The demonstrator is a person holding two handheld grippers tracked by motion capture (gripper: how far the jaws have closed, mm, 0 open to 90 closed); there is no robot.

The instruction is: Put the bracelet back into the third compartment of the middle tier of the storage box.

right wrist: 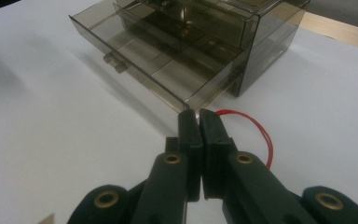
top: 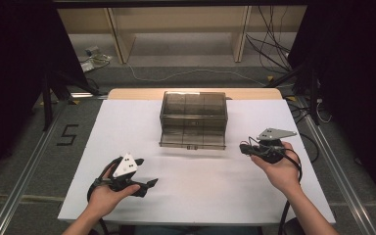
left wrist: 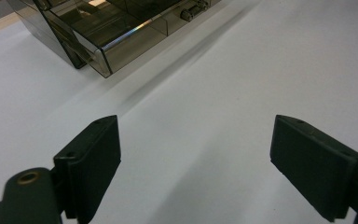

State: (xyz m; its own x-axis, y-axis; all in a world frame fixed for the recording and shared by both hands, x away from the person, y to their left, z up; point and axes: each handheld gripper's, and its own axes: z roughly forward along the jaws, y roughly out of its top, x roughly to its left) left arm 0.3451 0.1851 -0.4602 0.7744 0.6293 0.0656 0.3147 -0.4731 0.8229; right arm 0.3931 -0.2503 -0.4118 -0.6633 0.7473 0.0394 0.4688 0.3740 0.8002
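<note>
We see a smoke-tinted, clear plastic drawer box (top: 194,115) standing on the white bench (top: 127,127) near the middle of its far edge, its lower drawer (top: 192,138) pulled out toward the near edge. Our left gripper (top: 147,185) lies low over the bench near the near-left corner; in the left gripper view its jaws stand wide apart with only bare bench between them, and the box's drawer corner (left wrist: 103,59) sits ahead of them. Our right gripper (top: 245,148) hovers toward the right edge, just beside the drawer's front right corner (right wrist: 192,100). In the right gripper view its jaws are pressed together on nothing, their tips close to that corner; whether they touch it we cannot tell.
</note>
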